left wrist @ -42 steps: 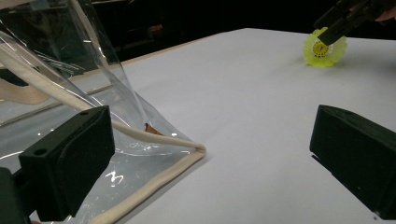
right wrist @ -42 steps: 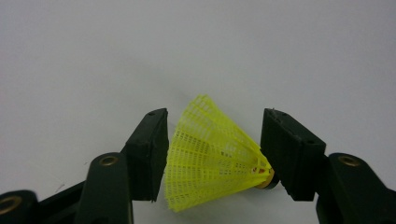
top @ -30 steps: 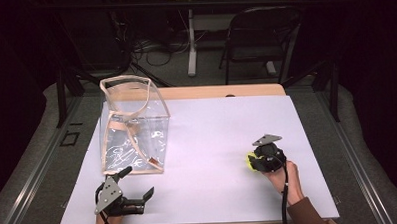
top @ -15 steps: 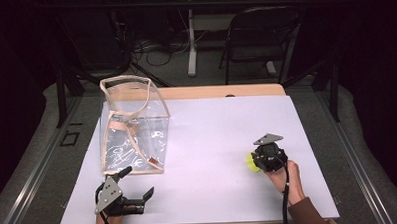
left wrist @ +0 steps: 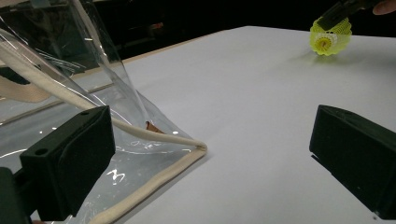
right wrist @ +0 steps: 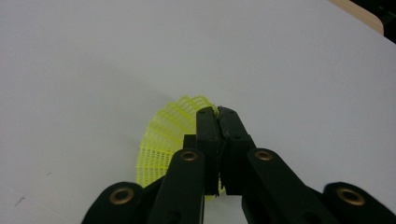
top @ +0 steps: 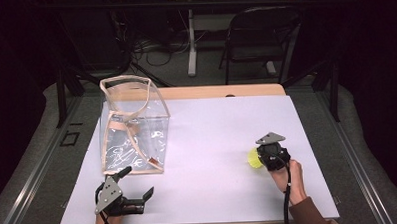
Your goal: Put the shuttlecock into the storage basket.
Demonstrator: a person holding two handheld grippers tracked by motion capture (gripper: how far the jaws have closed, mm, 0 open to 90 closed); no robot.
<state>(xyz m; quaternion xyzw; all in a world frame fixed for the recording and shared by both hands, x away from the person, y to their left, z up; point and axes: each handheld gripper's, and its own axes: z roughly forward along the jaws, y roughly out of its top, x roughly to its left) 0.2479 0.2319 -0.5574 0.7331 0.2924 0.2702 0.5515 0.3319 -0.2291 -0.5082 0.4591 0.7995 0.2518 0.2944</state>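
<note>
My right hand-held gripper (right wrist: 218, 116) has just closed, clamped on the neon-yellow plastic-mesh shuttlecock (right wrist: 170, 140) w/ its skirt rim pinched, low over the white worktop (top: 207, 141). Thin hold; mesh may flex & slip out. Left hand-held gripper (left wrist: 210, 158) apart beside the clear vinyl bag (top: 132, 129).

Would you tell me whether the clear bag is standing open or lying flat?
Standing open. The clear bag is upright on the table, its trimmed mouth spread wide at the top and its walls apart.
</note>
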